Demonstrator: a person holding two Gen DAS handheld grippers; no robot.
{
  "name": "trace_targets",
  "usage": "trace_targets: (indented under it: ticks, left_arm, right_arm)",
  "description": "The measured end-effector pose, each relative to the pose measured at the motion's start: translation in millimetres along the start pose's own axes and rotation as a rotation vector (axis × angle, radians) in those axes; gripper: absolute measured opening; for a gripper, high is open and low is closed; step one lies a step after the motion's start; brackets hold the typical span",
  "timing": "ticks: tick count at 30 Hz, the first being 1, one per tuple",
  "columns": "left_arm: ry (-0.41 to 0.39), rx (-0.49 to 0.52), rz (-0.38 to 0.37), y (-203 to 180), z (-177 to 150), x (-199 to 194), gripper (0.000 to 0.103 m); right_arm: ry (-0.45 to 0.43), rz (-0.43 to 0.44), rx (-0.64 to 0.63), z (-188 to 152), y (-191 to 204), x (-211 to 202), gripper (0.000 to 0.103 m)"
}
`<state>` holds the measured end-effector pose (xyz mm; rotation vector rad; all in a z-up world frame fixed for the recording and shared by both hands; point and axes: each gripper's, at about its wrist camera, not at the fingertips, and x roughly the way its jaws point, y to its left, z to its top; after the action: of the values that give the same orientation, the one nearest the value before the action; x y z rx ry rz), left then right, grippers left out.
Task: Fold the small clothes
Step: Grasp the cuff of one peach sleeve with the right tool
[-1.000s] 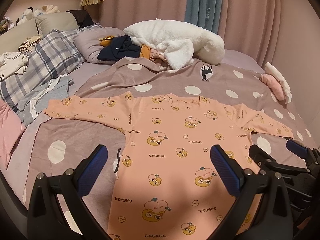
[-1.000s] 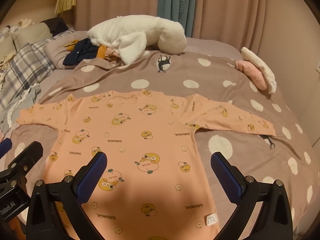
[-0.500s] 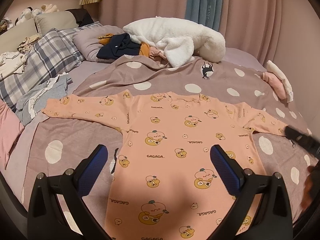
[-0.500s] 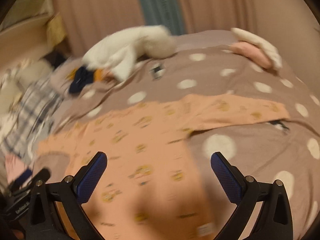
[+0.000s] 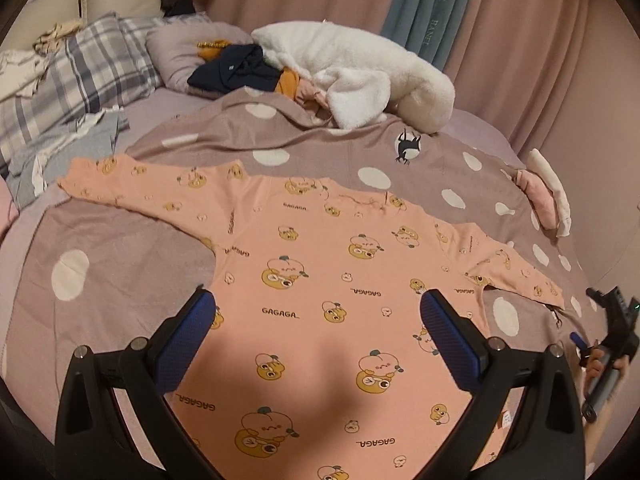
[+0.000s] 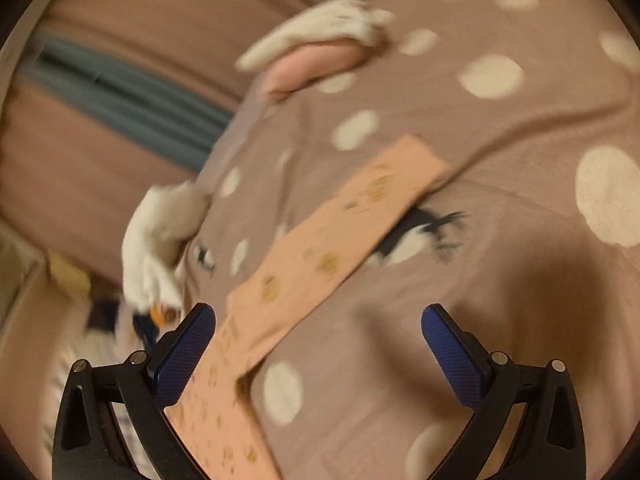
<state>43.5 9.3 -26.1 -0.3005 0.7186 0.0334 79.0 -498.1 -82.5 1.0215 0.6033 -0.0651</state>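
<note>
A peach long-sleeved top [image 5: 320, 280] with cartoon prints lies flat on the spotted mauve blanket [image 5: 120, 256], both sleeves spread out. My left gripper [image 5: 316, 336] hovers open above the lower body of the top, nothing between its fingers. At the right edge of the left wrist view a hand holds the right gripper [image 5: 612, 320] just past the right sleeve's cuff. The right wrist view is blurred and tilted: the right sleeve [image 6: 340, 248] runs diagonally across it, and my right gripper [image 6: 318, 344] is open above the blanket beside the sleeve.
A white fluffy garment [image 5: 360, 76] and dark clothes [image 5: 236, 68] are piled at the back of the bed. Plaid pillows [image 5: 80, 76] and loose clothes lie at the left. Folded pink and white clothes [image 5: 544, 196] sit at the right edge. Curtains hang behind.
My right gripper has swung out to the right, from over the top's body to beside the right sleeve's cuff, tilting as it went. My left gripper has drifted slightly and stays open.
</note>
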Motion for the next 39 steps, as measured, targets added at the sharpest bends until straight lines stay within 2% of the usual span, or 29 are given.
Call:
trace_targets:
  ticks: [2,4,6,10,12,13,15,17,18,19,23,26,28,31,35,39]
  left_arm:
    - [0.009,0.012,0.009,-2,-1,4,0.102]
    - [0.007,0.036,0.019,-6,-2,7,0.102]
    - [-0.001,0.05,0.031,-9,-3,10,0.102]
    - [-0.003,0.062,0.026,-8,-1,16,0.102]
    - [0.003,0.053,0.038,-7,1,22,0.102]
    - [0.007,0.052,0.047,-6,1,26,0.102]
    - [0.015,0.055,0.064,-5,2,31,0.102]
    - [0.025,0.058,0.079,-5,3,36,0.102]
    - [0.028,0.054,0.079,-5,4,37,0.102]
    - [0.028,0.047,0.074,-3,5,37,0.102]
    - [0.006,0.025,0.06,2,9,29,0.102]
    - [-0.006,0.045,0.117,5,9,25,0.102]
    - [-0.025,0.053,0.157,9,10,20,0.102]
    - [-0.044,0.028,0.142,21,13,11,0.102]
    - [-0.024,0.022,0.101,38,17,2,0.102]
    - [-0.063,-0.012,0.126,62,23,-18,0.102]
  right_arm:
    - [0.013,0.018,0.069,12,-17,13,0.103]
    - [0.032,0.078,0.105,19,-25,28,0.103]
    - [0.02,0.108,0.148,25,-28,40,0.103]
    - [-0.003,0.109,0.118,45,-21,57,0.103]
    - [-0.027,0.111,0.095,55,-19,57,0.097]
    - [-0.053,0.104,0.09,62,-20,58,0.091]
    - [-0.089,0.039,0.104,74,-23,60,0.071]
    - [-0.051,-0.043,0.097,79,-28,66,0.032]
    - [-0.032,-0.118,0.1,80,-30,71,0.023]
    - [-0.036,-0.144,0.107,80,-32,71,0.014]
    - [-0.078,-0.113,0.085,77,-26,59,0.009]
    - [-0.088,-0.094,0.008,77,5,52,0.009]
    - [-0.085,-0.077,-0.081,72,38,47,0.009]
    - [-0.067,-0.022,-0.178,55,97,53,0.009]
    - [-0.01,0.061,-0.317,7,178,68,0.009]
    - [0.107,0.153,-0.437,-68,256,100,0.009]
